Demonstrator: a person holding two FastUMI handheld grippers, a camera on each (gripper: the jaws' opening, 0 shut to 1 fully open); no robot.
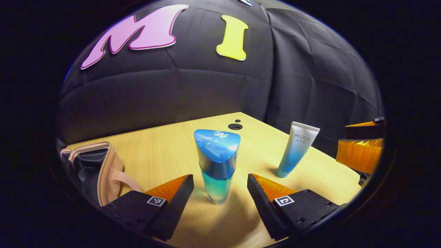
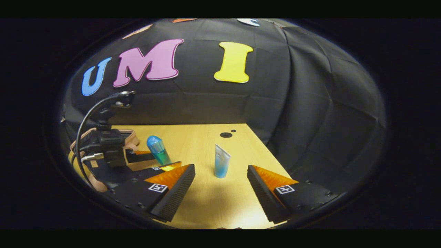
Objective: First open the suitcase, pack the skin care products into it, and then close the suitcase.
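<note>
Tall bottle with a glossy blue rounded-triangular cap and a clear blue-green body (image 1: pixel 217 165) standing upright on the pale wooden tabletop (image 1: pixel 165 144), framed between the fingers of the left gripper (image 1: pixel 220 187) in the left gripper view – jaws spread wide, a clear gap on either side of the glass, neither finger touching it; further right on the same tabletop, a white-to-blue squeeze tube (image 1: pixel 297 148) standing on its cap end, leaning slightly, well apart from the bottle; at the left edge, a small beige suitcase with a dark lining (image 1: pixel 98 172), lid open, one strap trailing toward the fingers; near the table's far corner, two round black holes (image 1: pixel 235 126); at the far right edge, part of the right gripper (image 1: pixel 360 155). In the right gripper view, right gripper (image 2: pixel 220 184) held with fingers wide apart and empty, the tube (image 2: pixel 221 165) upright beyond them, not between them; left of it the bottle (image 2: pixel 157 150) with the left gripper (image 2: pixel 151 162) reaching around it – a black cable (image 2: pixel 86 124) arching over that unit, the suitcase (image 2: pixel 132 139) just behind.
</note>
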